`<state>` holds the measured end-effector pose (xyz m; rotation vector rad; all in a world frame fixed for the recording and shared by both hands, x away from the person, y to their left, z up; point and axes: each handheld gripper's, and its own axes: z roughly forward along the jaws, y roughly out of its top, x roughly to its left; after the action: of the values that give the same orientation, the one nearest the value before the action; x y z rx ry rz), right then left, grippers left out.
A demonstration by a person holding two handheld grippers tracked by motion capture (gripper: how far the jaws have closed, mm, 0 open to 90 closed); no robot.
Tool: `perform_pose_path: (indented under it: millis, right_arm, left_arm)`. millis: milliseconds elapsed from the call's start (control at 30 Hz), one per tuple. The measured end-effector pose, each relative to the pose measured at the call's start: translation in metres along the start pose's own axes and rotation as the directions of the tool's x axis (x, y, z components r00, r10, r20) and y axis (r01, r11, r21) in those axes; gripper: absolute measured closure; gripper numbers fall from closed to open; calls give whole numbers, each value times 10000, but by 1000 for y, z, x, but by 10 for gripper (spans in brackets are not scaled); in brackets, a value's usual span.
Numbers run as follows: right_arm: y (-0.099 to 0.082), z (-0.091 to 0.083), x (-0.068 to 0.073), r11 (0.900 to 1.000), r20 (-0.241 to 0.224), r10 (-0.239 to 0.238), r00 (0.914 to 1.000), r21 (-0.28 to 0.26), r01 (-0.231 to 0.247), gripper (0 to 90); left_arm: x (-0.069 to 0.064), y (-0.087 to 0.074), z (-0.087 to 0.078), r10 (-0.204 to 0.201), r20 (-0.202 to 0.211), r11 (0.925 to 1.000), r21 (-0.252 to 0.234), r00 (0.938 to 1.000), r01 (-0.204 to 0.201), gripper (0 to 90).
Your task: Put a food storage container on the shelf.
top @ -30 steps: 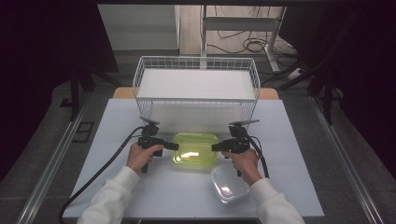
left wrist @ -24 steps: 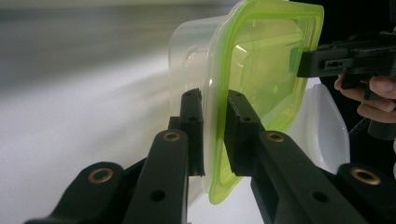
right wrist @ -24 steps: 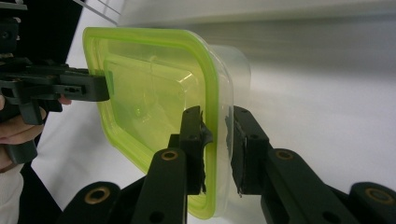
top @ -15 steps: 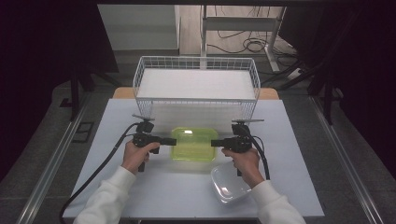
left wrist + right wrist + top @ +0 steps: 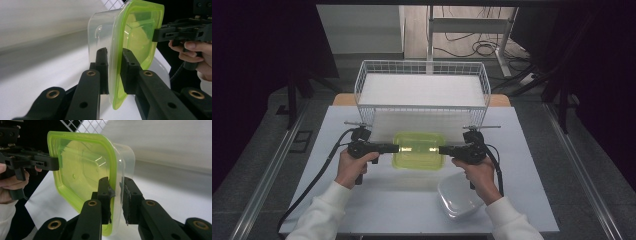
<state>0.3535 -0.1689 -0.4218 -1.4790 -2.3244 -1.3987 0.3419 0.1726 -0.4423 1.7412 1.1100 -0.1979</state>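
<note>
A clear tub with a lime-green lid hangs level above the white table, held from both sides. My left gripper is shut on the lid's left rim; in the left gripper view its jaws pinch the green rim of the tub. My right gripper is shut on the opposite rim, where its pads squeeze the edge of the tub. Each gripper view also shows the other gripper's tip on the far rim: the right gripper and the left gripper.
A white wire basket stands at the back of the table, just beyond the tub. A second clear lidless tub lies tilted near the front edge, under the person's right forearm. Cables trail from both grippers toward the front left and right.
Both grippers have risen together with the green-lidded tub between them, carrying it away from the person toward the basket. The grips have not changed.
</note>
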Motion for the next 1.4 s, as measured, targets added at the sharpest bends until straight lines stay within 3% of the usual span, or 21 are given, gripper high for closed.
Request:
perform_pose_path:
  millis: [267,667,1000,1400]
  right_arm:
    - [4,-19,10,9964,-95,-740,9972,-416,736,775]
    - [13,-31,17,9871,-109,-1360,9906,-867,1346,776]
    - [28,-51,31,9677,-51,-2139,9768,-1378,2112,773]
    - [47,-62,43,9529,39,-2532,9674,-1717,2501,774]
  left_arm:
    - [-24,7,-13,592,-118,9975,-375,9982,-596,777]
    - [-40,17,-21,1109,-337,9911,-706,9933,-1131,779]
    - [-53,28,-32,1477,-333,9814,-1187,9885,-1506,783]
    - [-69,45,-47,1830,-640,9683,-1609,9810,-1911,784]
